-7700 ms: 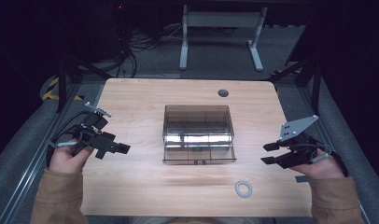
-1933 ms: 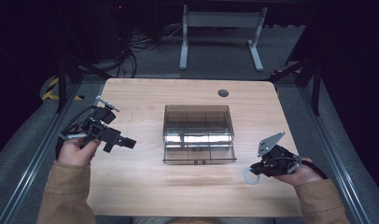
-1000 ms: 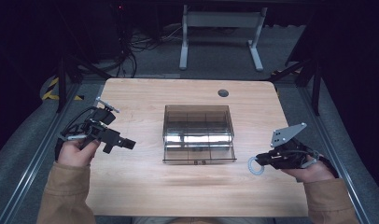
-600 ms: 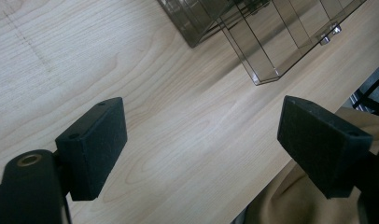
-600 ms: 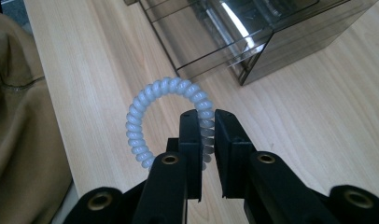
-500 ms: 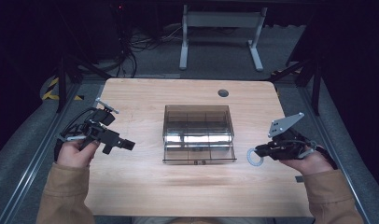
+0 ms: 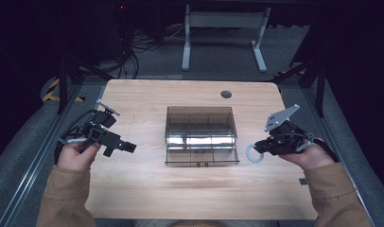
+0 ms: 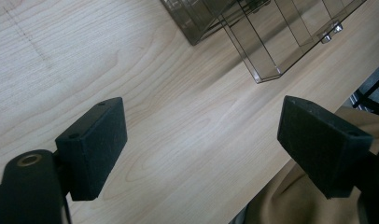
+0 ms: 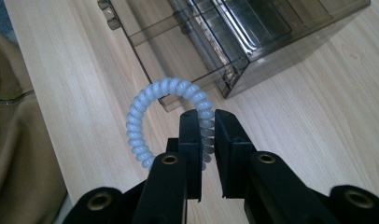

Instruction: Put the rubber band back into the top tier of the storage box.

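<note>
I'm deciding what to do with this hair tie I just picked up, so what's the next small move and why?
Probably carry the right gripper a little toward the clear divided box and over its open top. Its jaws are shut on the pale blue spiral hair tie, held above the table just beside the box, while the left gripper sits open, holding nothing.

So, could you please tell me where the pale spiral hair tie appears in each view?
High view: the spiral hair tie sits right of centre, at the right hand-held gripper.
Left gripper view: not in it.
Right gripper view: centre, pinched between the jaws.
Shared landmark: the clear organiser box.
</note>
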Demonstrator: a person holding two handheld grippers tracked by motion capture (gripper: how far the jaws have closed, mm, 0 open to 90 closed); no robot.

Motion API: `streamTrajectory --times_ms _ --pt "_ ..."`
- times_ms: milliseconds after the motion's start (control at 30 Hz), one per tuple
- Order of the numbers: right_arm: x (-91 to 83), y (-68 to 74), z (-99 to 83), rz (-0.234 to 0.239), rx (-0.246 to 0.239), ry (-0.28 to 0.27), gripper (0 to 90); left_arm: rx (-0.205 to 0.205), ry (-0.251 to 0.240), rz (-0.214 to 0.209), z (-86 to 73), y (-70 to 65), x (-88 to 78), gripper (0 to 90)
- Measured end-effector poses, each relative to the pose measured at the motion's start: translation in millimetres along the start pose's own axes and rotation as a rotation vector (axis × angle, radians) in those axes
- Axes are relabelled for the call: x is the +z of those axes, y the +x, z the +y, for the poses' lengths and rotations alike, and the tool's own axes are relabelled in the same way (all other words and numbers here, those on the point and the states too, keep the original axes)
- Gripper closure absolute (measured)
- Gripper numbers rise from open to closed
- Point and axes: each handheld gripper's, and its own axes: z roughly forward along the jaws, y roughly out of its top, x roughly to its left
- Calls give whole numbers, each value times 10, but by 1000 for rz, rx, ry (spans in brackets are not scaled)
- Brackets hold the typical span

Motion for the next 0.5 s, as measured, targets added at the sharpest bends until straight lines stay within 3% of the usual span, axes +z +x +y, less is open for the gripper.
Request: streamTrajectory --times_ms 500 --pt "109 74 435 39 -87 8 813 -8 1 5 -50 14 -17 165"
